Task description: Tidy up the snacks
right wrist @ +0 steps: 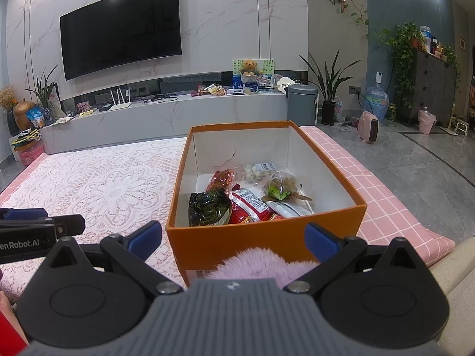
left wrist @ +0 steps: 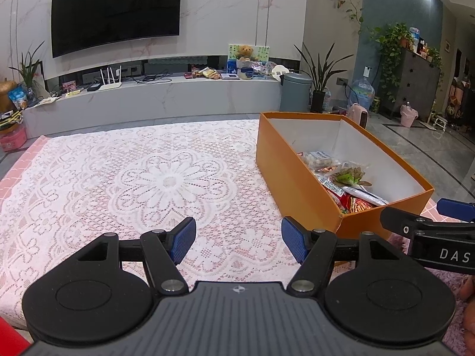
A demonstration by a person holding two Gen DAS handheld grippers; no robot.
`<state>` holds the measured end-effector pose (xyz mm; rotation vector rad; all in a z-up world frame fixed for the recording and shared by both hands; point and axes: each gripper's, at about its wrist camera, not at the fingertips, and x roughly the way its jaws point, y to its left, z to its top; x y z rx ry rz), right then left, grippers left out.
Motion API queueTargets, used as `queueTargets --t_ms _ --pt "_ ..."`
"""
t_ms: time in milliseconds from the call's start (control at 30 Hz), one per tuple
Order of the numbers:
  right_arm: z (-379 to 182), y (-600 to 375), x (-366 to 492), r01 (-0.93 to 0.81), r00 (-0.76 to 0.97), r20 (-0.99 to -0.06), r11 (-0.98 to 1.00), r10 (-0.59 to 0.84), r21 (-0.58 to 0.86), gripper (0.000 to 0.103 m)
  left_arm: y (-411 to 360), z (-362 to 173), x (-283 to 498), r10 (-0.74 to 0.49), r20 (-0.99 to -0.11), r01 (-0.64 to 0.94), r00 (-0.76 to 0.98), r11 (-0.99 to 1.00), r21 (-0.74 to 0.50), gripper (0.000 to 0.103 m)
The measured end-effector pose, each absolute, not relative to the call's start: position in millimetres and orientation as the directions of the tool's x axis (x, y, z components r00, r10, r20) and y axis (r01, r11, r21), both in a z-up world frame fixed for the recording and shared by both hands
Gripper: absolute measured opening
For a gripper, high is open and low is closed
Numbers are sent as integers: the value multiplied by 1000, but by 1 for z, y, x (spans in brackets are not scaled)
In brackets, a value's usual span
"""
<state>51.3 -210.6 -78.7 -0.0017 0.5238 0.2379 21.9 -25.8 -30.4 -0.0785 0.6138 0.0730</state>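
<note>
A: Currently, what is the state of each hand-held gripper?

B: I read the left hand-held gripper [left wrist: 238,238] with its jaws spread wide and nothing between the blue pads [left wrist: 184,238]; only the lace cloth [left wrist: 133,184] of the table [right wrist: 386,204] shows through the gap. I read the right hand-held gripper [right wrist: 234,237] likewise spread wide, holding nothing. It sits just in front of the near wall of the orange box [right wrist: 237,241], with a tuft of lilac fluffy fabric [right wrist: 261,262] low between its fingers.

A: Where are the snacks?

B: All the snacks I can see lie inside the orange box, which stands open on the table to the right of the lace cloth's flower pattern. In the right wrist view I count a black packet [right wrist: 209,207] at the near left, a red packet [right wrist: 252,207] beside it, a clear bag with a green label [right wrist: 280,188] to the right, a bag of pale round pieces [right wrist: 258,170] further back, and a dark red wrapper [right wrist: 222,178] behind the black packet.

A: And beyond the table?

B: I see a wall-mounted television [right wrist: 121,29] above a long grey console [right wrist: 166,112].
</note>
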Motion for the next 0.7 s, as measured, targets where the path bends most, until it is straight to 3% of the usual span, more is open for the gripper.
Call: queueTargets --t_ms 700 --pt "-78 -210 51 -225 839 -497 973 224 58 100 -24 -29 22 25 -574 -73 818 996 -60 78"
